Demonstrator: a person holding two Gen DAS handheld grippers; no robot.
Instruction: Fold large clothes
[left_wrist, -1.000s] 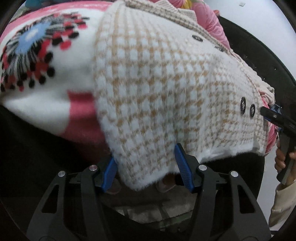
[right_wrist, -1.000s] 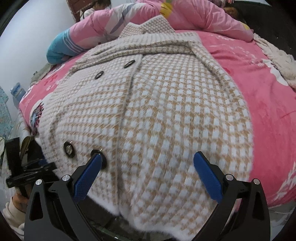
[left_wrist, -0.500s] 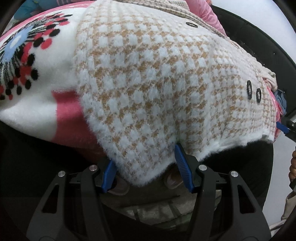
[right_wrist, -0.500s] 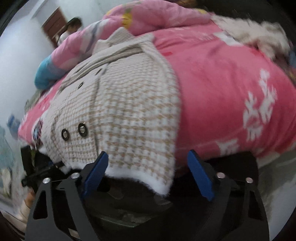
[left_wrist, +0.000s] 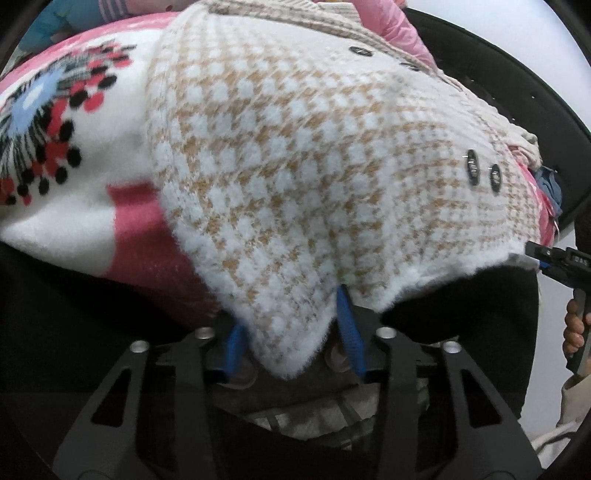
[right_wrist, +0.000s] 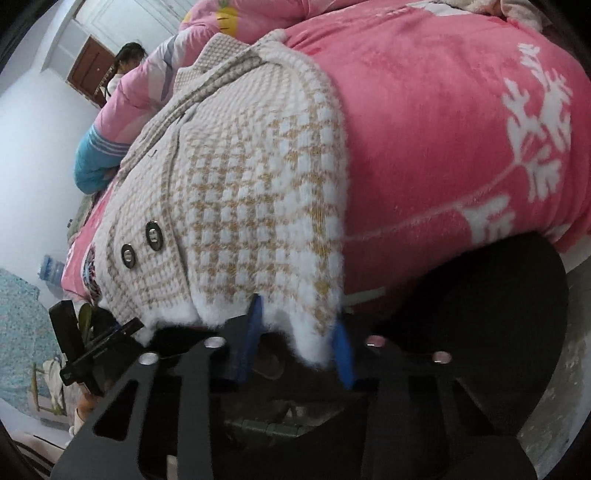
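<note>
Houndstooth coat (left_wrist: 314, 166) lies on pink blanket (right_wrist: 443, 140), bed. Left gripper (left_wrist: 291, 339) spread around hem corner. Right gripper (right_wrist: 299, 343) likewise spread around opposite corner.

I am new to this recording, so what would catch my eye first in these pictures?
The fluffy white-and-tan checked knit coat fills both views, spread over the pink fleece blanket with white snowflakes. Its bottom hem hangs off the bed edge, one corner between the fingers of the left gripper, the other in the right gripper.

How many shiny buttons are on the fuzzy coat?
4 show in the left view: two side by side near the hem, two higher toward the collar. Folds may hide more.
</note>
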